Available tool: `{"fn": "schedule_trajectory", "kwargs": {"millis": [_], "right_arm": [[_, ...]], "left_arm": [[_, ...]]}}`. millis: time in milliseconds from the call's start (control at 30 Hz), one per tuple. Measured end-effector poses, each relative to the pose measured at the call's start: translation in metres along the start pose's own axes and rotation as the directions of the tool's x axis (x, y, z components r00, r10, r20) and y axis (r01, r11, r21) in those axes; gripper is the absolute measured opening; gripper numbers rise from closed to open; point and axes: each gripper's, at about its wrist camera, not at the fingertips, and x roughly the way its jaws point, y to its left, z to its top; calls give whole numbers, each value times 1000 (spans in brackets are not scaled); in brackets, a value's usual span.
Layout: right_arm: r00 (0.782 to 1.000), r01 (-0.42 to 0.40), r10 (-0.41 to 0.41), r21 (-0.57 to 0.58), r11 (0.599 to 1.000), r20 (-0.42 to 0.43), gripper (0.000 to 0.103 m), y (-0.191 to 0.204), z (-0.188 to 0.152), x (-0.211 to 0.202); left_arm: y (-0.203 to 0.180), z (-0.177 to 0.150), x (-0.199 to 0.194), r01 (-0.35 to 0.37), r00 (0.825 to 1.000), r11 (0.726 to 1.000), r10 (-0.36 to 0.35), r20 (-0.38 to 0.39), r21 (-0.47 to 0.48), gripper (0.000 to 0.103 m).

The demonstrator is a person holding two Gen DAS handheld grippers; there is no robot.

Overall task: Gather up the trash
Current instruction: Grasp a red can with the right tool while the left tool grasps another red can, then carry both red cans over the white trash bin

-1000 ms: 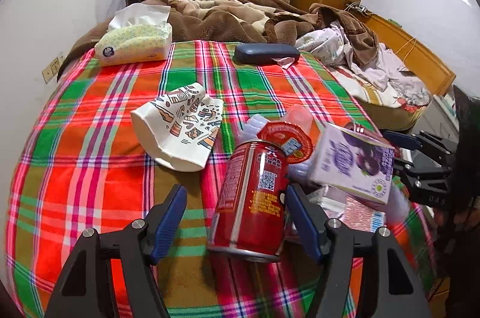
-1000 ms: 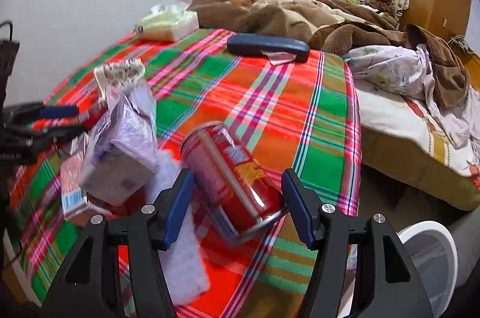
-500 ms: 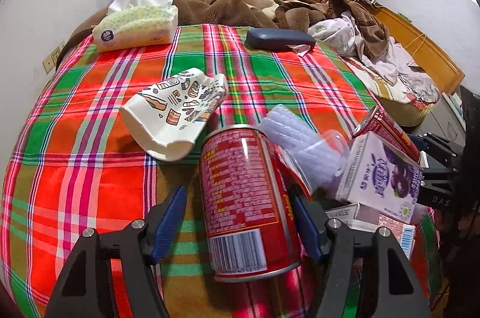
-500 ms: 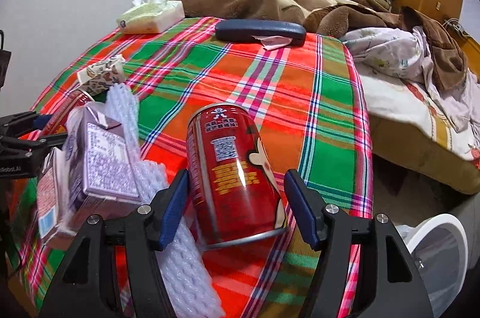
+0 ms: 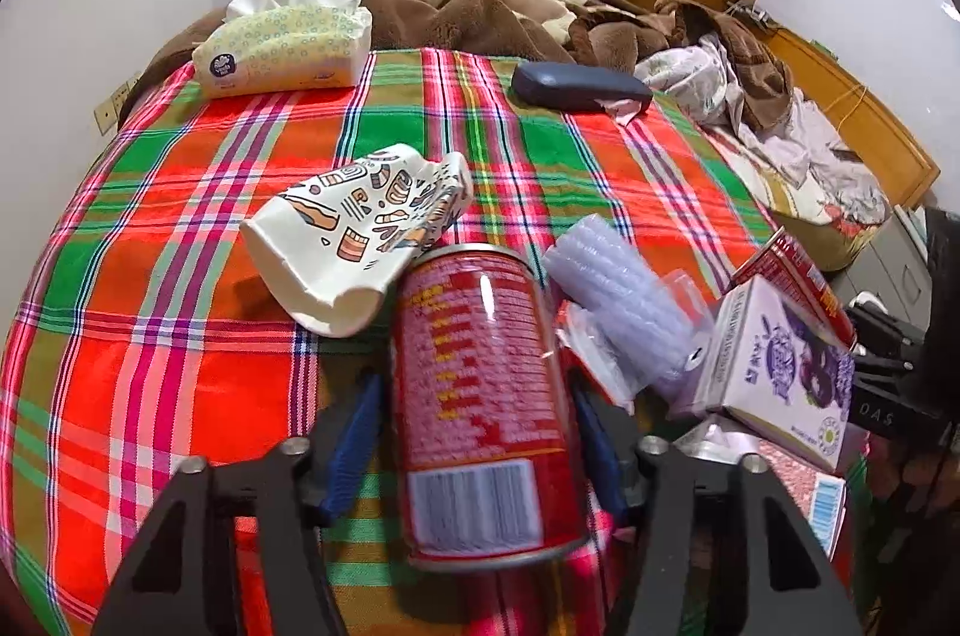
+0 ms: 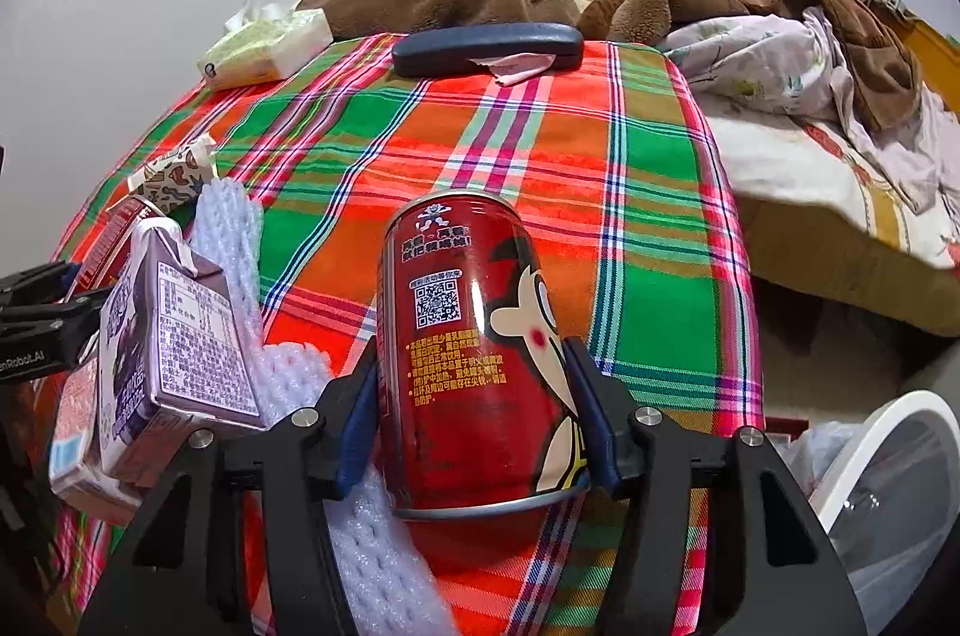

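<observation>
We see a white trash bin (image 6: 888,462) with a clear liner, contents unclear, beside the plaid-covered table (image 6: 540,144). Our right gripper (image 6: 474,420) clamps a red drink can (image 6: 474,366) between both pads above the table edge. Our left gripper (image 5: 474,450) likewise clamps another red can (image 5: 480,396), near a crushed paper cup (image 5: 360,240).

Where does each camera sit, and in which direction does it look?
Left wrist: it sits behind the left tongs, looks across the checked cloth toward the window, shows both fingers closed on a red can.
Right wrist: it sits behind the right tongs, looks the same way from nearer the white bin, shows its fingers closed on another red can.
Shared: purple carton, tissue pack, dark case.
</observation>
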Motion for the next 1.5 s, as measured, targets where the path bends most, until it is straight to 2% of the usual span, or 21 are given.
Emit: {"fn": "schedule_trajectory", "kwargs": {"millis": [433,833,1233,1500], "right_arm": [[998,-15,13,42,999,60,54,-6,-5,-16],[991,-46,36,78,996,129,54,-9,-11,-37],[980,-60,38,107,992,197,54,-22,-23,-71],[969,-43,9,134,990,248,54,-39,-35,-99]], "left_arm": [[-7,-7,-18,-40,998,999,40,44,-4,54],[-17,-13,-55,-29,994,1000,29,106,-8,54],[-61,-19,-88,8,986,998,-19,166,65,54],[-100,-24,-102,43,980,991,-67,189,128,54]]}}
